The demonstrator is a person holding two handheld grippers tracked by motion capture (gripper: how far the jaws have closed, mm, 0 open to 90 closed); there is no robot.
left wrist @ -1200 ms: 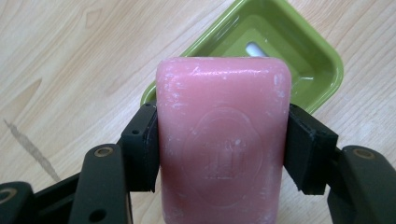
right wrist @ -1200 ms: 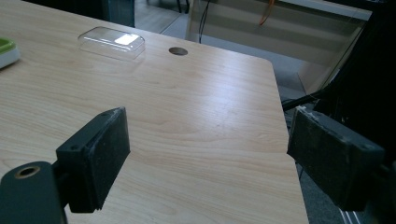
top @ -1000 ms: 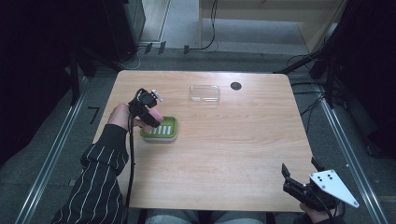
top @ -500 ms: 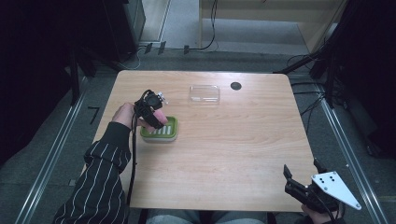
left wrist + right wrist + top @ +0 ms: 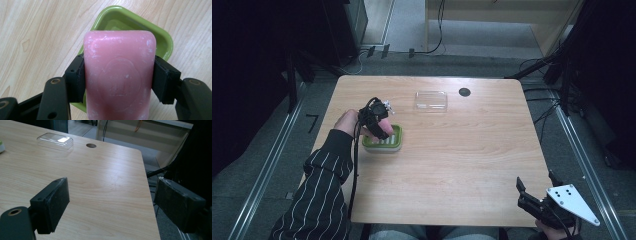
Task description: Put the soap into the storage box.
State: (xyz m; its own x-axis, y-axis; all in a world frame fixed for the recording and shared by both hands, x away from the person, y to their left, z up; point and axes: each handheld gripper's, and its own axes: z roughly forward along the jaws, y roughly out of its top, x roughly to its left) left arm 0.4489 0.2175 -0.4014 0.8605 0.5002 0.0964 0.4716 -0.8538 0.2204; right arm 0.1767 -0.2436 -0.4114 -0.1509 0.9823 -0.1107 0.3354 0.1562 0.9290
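A pink bar of soap (image 5: 119,75) is clamped between the jaws of my left gripper (image 5: 117,76), which is shut on it just above a green soap dish (image 5: 140,25). From the high view, the left gripper (image 5: 379,126) hangs over the near left part of the green dish (image 5: 384,141) at the table's left middle, with the pink soap (image 5: 383,122) peeking out. My right gripper (image 5: 537,196) stands open at the table's near right corner, nothing between its jaws; its own view shows the same gripper (image 5: 112,202) over bare wood.
A clear plastic lid (image 5: 431,100) lies toward the far middle of the table, next to a round black cable hole (image 5: 464,92). The lid (image 5: 55,141) and hole (image 5: 91,145) also appear far off in the right gripper view. The table's right edge (image 5: 150,195) is close.
My left gripper with the soap has shifted slightly right and down toward the green dish. The right gripper has barely moved.
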